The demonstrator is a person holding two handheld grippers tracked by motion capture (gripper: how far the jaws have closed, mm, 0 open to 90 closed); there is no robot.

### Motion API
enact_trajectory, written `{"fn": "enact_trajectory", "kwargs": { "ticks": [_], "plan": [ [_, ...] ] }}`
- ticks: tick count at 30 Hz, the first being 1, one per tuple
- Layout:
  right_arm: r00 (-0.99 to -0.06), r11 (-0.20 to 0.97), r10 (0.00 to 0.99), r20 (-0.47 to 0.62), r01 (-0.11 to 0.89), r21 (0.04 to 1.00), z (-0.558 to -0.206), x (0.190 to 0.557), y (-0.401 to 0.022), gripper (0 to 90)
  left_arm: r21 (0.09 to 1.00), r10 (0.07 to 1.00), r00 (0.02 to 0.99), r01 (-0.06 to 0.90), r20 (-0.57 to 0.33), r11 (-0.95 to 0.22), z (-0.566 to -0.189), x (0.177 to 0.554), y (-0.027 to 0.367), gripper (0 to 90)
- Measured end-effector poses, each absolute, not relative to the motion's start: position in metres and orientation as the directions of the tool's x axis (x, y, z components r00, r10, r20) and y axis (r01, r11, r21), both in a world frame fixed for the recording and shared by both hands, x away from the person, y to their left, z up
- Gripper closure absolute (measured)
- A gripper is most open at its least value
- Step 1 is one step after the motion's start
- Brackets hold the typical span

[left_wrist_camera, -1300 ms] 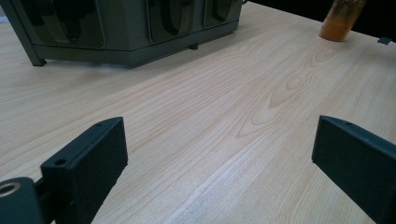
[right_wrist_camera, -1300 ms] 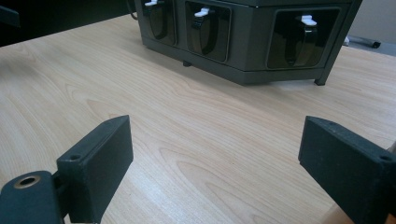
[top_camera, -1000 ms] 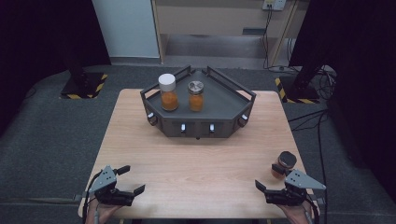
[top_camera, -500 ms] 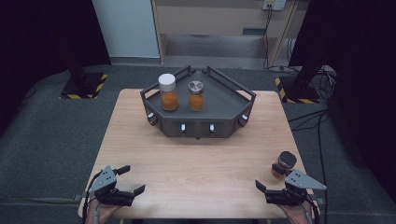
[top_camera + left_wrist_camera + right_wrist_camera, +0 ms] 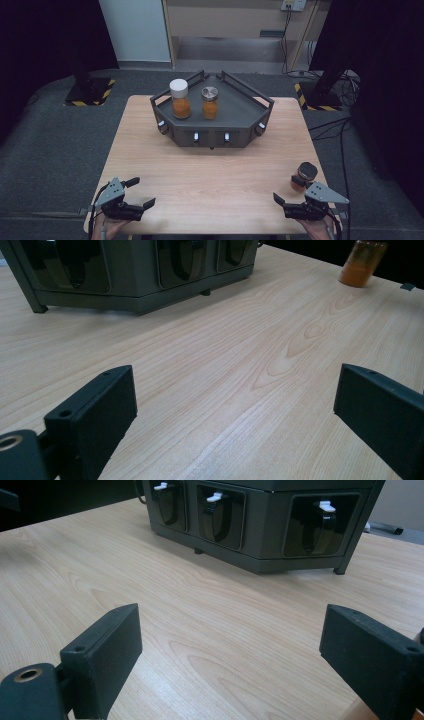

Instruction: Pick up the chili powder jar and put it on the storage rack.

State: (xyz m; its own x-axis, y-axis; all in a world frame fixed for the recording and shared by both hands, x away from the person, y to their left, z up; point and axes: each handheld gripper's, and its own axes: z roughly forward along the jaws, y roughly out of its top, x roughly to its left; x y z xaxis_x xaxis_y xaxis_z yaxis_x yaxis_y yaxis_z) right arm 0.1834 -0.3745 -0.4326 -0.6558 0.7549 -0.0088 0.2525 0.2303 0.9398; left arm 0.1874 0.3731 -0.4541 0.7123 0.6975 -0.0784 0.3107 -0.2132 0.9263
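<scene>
A dark grey angular stand (image 5: 235, 107) sits at the back middle of the wooden table (image 5: 210, 175). On its top tray stand two jars of orange powder, one with a white lid (image 5: 179, 99) and one with a metal lid (image 5: 210, 102). A third jar with a dark lid (image 5: 304, 176) stands on the table at the right, just beyond my right gripper (image 5: 287, 190). That gripper is open and holds nothing. My left gripper (image 5: 141, 192) rests open at the front left corner. Its own view shows the stand's front (image 5: 125, 270) and the far jar (image 5: 361, 262).
The stand's front faces carry small white switches (image 5: 217, 497) set in dark recesses. Dark floor surrounds the table, with cables (image 5: 345, 145) to the right and yellow-black striped bases (image 5: 90, 92) behind. Bare wood (image 5: 200, 610) lies between the grippers and the stand.
</scene>
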Motion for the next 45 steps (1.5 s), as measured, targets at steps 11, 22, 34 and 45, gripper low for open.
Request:
{"fn": "enact_trajectory", "kwargs": {
  "ticks": [11, 22, 34, 45],
  "plan": [
    [-0.649, 0.222, 0.761, -0.006, 0.252, 0.942, -0.431, 0.182, -0.374, 9.6, 0.927, 0.698, 0.712, 0.311, -0.080, -0.210, -0.454, 0.187, 0.374, 2.8],
    [-0.650, 0.219, 0.760, -0.008, 0.245, 0.945, -0.425, 0.181, -0.372, 9.7, 0.926, 0.696, 0.713, 0.313, -0.083, -0.210, -0.454, 0.188, 0.374, 2.8],
    [-0.649, 0.224, 0.761, -0.017, 0.237, 0.945, -0.414, 0.181, -0.372, 9.6, 0.926, 0.695, 0.714, 0.315, -0.085, -0.209, -0.454, 0.188, 0.374, 2.8],
    [-0.629, 0.222, 0.777, -0.030, 0.230, 0.948, -0.402, 0.181, -0.376, 9.2, 0.926, 0.695, 0.714, 0.315, -0.086, -0.209, -0.454, 0.188, 0.374, 2.8]
  ]
}}
